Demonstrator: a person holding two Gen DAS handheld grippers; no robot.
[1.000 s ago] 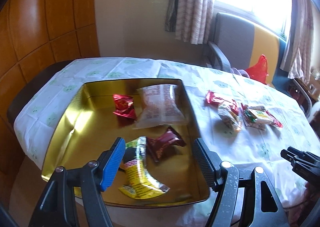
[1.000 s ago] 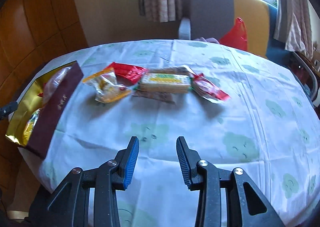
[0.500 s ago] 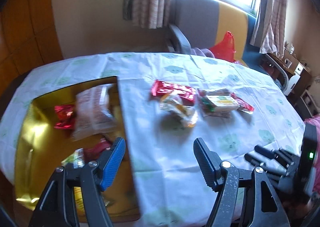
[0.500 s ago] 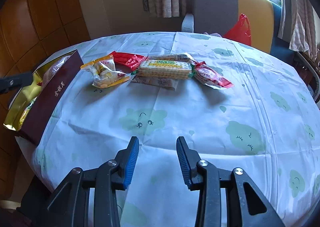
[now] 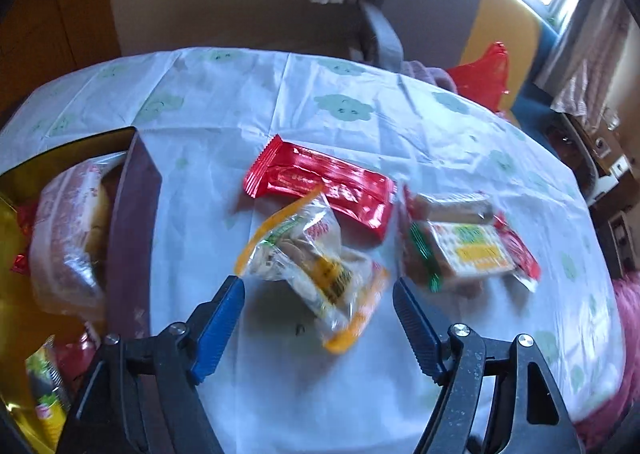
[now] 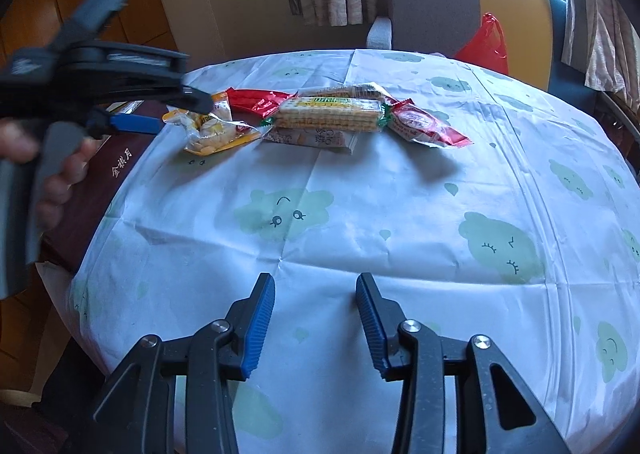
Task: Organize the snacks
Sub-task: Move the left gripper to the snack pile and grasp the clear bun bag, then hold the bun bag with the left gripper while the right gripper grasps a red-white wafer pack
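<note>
My left gripper is open, its jaws on either side of a clear yellow-edged snack bag on the table; the bag also shows in the right wrist view. Behind it lie a red packet and a green-and-yellow cracker pack. The gold-lined tin box at the left holds several snacks, among them a large clear bag. My right gripper is open and empty over bare cloth near the table's front edge. It sees the left gripper by the snack pile.
A white tablecloth with green cloud faces covers the round table. A grey-and-yellow chair with a red plastic bag stands behind the table under the window. Another red packet lies right of the crackers.
My left gripper has swung right from over the tin box to the loose snacks and now straddles the yellow-edged bag. My right gripper has stayed open and hardly moved.
</note>
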